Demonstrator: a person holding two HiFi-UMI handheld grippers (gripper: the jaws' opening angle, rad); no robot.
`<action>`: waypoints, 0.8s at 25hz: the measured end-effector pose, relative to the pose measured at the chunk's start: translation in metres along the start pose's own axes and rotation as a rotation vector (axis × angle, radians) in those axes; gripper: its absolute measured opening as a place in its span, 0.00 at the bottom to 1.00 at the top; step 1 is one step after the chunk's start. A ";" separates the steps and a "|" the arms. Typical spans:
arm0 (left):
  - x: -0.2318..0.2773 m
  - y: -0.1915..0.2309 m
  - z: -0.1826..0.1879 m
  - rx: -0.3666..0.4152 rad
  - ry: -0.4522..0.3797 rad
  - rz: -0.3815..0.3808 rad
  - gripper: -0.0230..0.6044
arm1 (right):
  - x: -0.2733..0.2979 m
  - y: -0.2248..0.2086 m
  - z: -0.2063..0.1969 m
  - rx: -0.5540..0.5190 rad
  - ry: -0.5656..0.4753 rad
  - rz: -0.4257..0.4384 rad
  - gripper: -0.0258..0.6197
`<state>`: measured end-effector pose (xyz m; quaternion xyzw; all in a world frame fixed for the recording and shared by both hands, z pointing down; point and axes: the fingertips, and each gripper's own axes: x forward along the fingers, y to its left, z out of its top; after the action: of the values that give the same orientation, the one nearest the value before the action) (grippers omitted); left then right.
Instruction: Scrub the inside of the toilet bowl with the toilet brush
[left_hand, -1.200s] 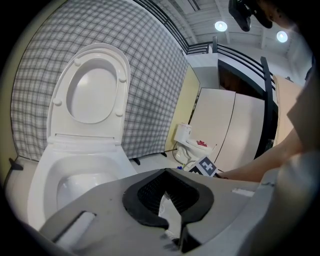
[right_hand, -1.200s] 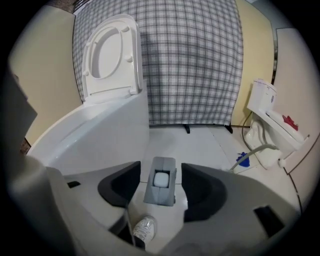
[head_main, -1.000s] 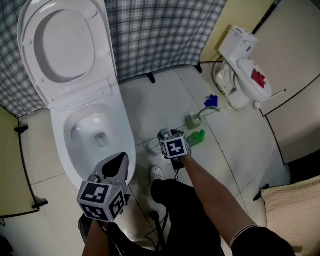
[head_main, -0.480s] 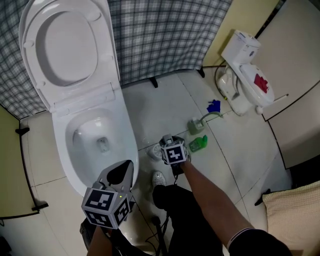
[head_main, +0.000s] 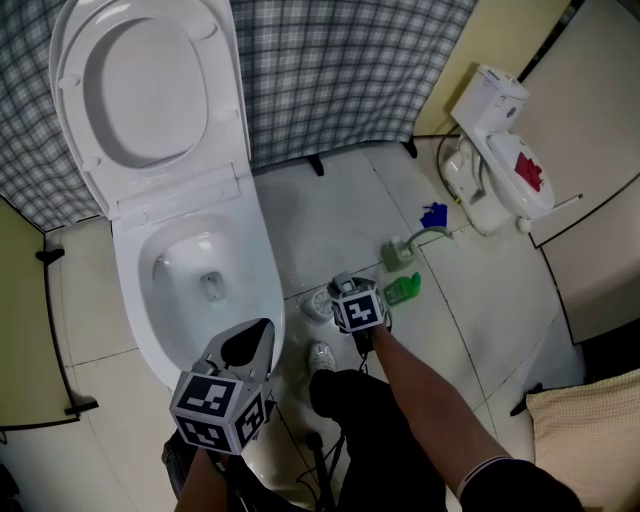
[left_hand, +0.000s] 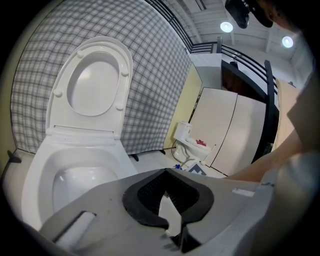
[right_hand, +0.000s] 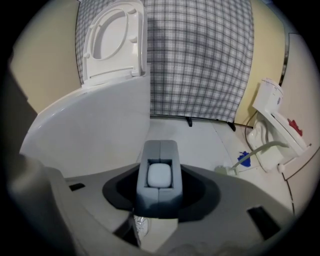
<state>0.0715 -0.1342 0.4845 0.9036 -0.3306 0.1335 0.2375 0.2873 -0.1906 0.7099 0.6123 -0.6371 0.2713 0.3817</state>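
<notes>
One change: the right gripper (head_main: 347, 293) jaws had just been closing. They sat on a grey brush handle (right_hand: 160, 176) with a white inset, and the pads looked snug on both sides. The brush was low by the floor (head_main: 330, 210), just right of the bowl (head_main: 258, 300), its head apparently in a white holder (head_main: 318, 304). My read was pickup under way, no scrubbing yet, seat (head_main: 150, 90) up.

The left gripper (head_main: 245, 345) hovered by the bowl's near rim, jaws together and empty.

No legible writing. The marker cubes (head_main: 360, 310) showed only black-white squares. The green bottle (head_main: 403, 289) label and the red mark on the second toilet (head_main: 500, 150) were too small to read.
</notes>
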 end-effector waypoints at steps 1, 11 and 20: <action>-0.001 0.001 0.000 0.000 0.000 0.001 0.05 | -0.002 -0.002 -0.001 0.002 0.003 -0.001 0.36; -0.011 -0.001 0.023 0.010 -0.031 0.009 0.05 | -0.071 -0.030 0.033 0.029 -0.084 0.037 0.35; -0.043 -0.031 0.070 0.053 -0.100 0.022 0.05 | -0.183 -0.045 0.102 0.007 -0.309 0.051 0.35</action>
<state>0.0658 -0.1267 0.3977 0.9114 -0.3484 0.0994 0.1950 0.3081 -0.1733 0.4977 0.6316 -0.7026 0.1858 0.2699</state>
